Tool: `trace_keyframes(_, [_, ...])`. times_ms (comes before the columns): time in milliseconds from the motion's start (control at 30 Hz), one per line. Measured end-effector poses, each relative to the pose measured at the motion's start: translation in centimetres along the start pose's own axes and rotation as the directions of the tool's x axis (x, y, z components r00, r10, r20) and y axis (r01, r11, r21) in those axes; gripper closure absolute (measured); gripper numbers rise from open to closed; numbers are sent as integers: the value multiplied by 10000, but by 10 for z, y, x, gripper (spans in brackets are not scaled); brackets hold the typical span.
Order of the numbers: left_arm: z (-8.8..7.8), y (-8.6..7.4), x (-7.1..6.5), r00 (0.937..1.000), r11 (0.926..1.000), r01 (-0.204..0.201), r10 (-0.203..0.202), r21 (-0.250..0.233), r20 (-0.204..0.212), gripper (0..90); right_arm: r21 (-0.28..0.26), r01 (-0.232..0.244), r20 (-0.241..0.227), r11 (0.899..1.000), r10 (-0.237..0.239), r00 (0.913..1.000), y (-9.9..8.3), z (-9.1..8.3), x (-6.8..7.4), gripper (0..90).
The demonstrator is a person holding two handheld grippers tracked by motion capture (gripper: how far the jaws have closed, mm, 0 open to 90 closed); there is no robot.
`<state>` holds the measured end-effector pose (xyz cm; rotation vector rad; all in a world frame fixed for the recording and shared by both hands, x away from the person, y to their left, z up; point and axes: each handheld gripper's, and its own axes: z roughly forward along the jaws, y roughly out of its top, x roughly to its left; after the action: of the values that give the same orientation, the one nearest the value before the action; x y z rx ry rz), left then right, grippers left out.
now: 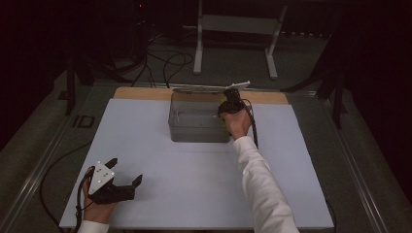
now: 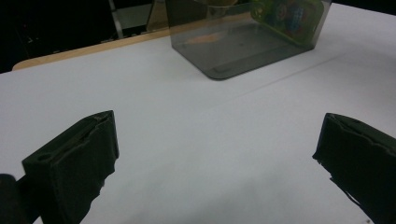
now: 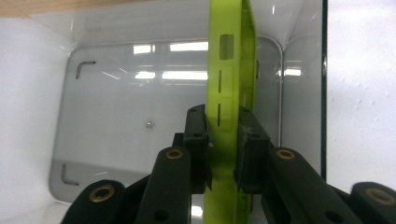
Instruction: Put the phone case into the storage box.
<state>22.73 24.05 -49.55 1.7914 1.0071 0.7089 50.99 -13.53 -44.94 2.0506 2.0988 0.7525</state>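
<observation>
A clear grey plastic bin [image 1: 194, 131] stands at the far middle of the white table sheet [image 1: 194, 179]. My right gripper [image 1: 231, 104] points down over the bin's right end. In the right gripper view this gripper [image 3: 223, 122] is shut on a flat lime-green item [image 3: 231, 60], seen edge-on and upright above the bin's floor [image 3: 116, 102]. The left gripper view shows the green item's colourful printed face [image 2: 287, 14] through the bin's wall [image 2: 219, 51]. My left gripper [image 1: 125, 171] rests near the front left corner, open, with only bare sheet between its jaws [image 2: 217, 126].
A wooden board edge [image 1: 141, 93] runs behind the sheet. A pale flat strip [image 1: 209, 88] lies along the bin's far rim. Beyond the table are floor cables [image 1: 170, 63] and a white stand [image 1: 233, 29]. A white-sleeved forearm [image 1: 257, 179] crosses the right half.
</observation>
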Motion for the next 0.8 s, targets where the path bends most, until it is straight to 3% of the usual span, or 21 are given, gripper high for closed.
trace_keyframes(400, [0,0,0,10000,10000,0,0,3,4,0,14,-477,-445,9989,477,9979,0,1,-2,777])
trace_keyframes(533, [0,0,0,10000,10000,10,-10,-3,-1,0,-44,-144,-227,9999,143,9996,-1,1,0,767])
trace_keyframes(600, [0,0,0,10000,10000,6,-6,-1,6,0,-86,210,142,9997,-209,9997,-1,1,2,757])
trace_keyframes(800, [0,0,-1,10000,10000,-21,21,11,5,0,-34,605,351,9982,-603,9976,-3,2,6,757])
